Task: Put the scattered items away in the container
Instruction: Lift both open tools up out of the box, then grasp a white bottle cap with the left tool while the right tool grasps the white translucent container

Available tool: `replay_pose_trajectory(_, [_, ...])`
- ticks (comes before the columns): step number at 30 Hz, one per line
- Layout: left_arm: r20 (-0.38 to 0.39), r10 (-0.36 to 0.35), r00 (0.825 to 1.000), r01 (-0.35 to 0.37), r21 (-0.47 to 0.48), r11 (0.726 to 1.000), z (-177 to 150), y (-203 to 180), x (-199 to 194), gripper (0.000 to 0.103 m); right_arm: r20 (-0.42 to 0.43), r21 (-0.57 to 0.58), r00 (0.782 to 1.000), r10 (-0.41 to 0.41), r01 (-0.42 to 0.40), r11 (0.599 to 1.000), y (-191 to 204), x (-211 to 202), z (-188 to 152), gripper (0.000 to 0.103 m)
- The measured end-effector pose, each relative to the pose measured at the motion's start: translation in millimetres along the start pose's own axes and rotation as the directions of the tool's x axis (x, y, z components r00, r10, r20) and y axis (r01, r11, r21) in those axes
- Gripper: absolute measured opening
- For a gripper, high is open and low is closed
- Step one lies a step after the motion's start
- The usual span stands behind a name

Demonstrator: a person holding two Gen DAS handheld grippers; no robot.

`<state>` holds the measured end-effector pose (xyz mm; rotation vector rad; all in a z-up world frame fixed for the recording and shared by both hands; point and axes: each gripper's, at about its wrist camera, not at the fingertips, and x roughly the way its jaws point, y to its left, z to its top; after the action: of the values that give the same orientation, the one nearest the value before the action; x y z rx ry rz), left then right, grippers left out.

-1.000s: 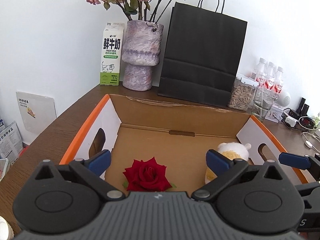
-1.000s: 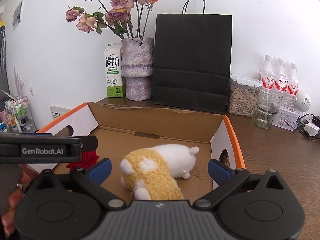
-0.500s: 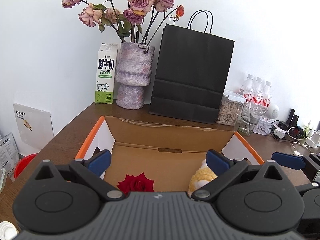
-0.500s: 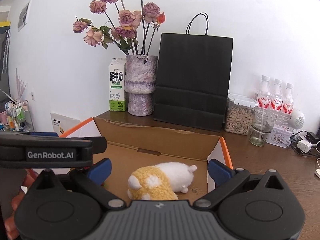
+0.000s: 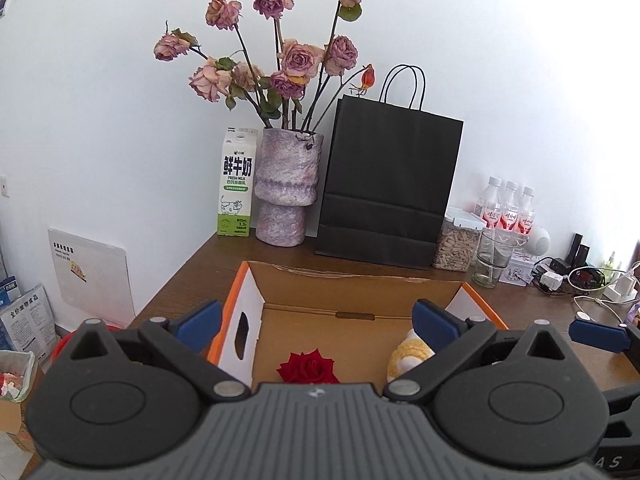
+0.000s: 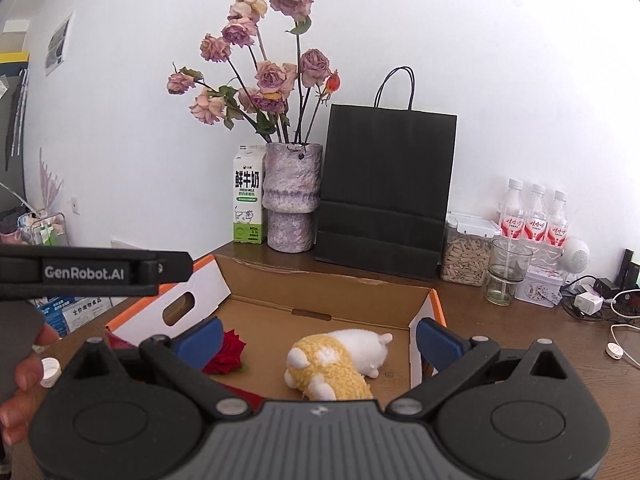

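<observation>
An open cardboard box (image 5: 340, 282) with orange-edged flaps sits on the wooden table; in the right wrist view the box (image 6: 320, 288) lies straight ahead. Inside it lie a red rose (image 5: 310, 366) (image 6: 228, 354) on the left and a yellow and white plush toy (image 6: 336, 362) (image 5: 408, 354) on the right. My left gripper (image 5: 318, 322) is open and empty, held above the box's near side. My right gripper (image 6: 320, 338) is also open and empty, above the plush. The left gripper's body (image 6: 96, 272) shows at the right wrist view's left edge, with a hand (image 6: 24, 376) below it.
Behind the box stand a milk carton (image 5: 236, 184), a purple vase (image 5: 288, 188) of dried roses, a black paper bag (image 5: 388, 180), a seed jar (image 5: 458, 244), a glass (image 5: 490, 258) and bottles (image 5: 508, 204). Cables and chargers (image 5: 580, 280) lie at right. A white cap (image 6: 50, 372) rests left of the box.
Both grippers have risen and drawn back from the box, so the box, rose and plush look smaller and lower. Both stay open and empty.
</observation>
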<state>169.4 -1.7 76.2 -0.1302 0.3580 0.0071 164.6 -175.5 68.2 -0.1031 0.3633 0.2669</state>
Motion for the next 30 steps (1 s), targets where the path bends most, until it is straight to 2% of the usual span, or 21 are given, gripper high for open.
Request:
replay_pose_trajectory(7, [-0.010, 0.028, 1.000, -0.028, 0.001, 1.000, -8.8, 27.5, -31.1, 0.103, 0.009, -0.017, 1.000, -0.019, 0.019, 1.000, 5.3, -43.7, -18.6, 0.103])
replay_pose_trajectory(17, [-0.034, 0.130, 0.991, -0.130, 0.020, 0.991, -38.4, 82.4, -65.1, 0.103, -0.037, -0.020, 0.998, -0.041, 0.040, 0.999, 7.1, -85.7, -61.9, 0.103])
replay_pose_trajectory(23, [-0.103, 0.170, 0.980, -0.170, 0.000, 0.985, -66.0, 113.6, -68.8, 0.103, -0.076, -0.026, 0.997, -0.021, 0.019, 0.999, 14.3, -91.5, -82.1, 0.103])
replay_pose_trajectory(30, [-0.170, 0.204, 0.964, -0.207, -0.005, 0.978, -90.5, 134.4, -61.5, 0.103, -0.157, -0.007, 0.988, 0.000, -0.001, 1.000, 29.0, -70.0, -98.5, 0.103])
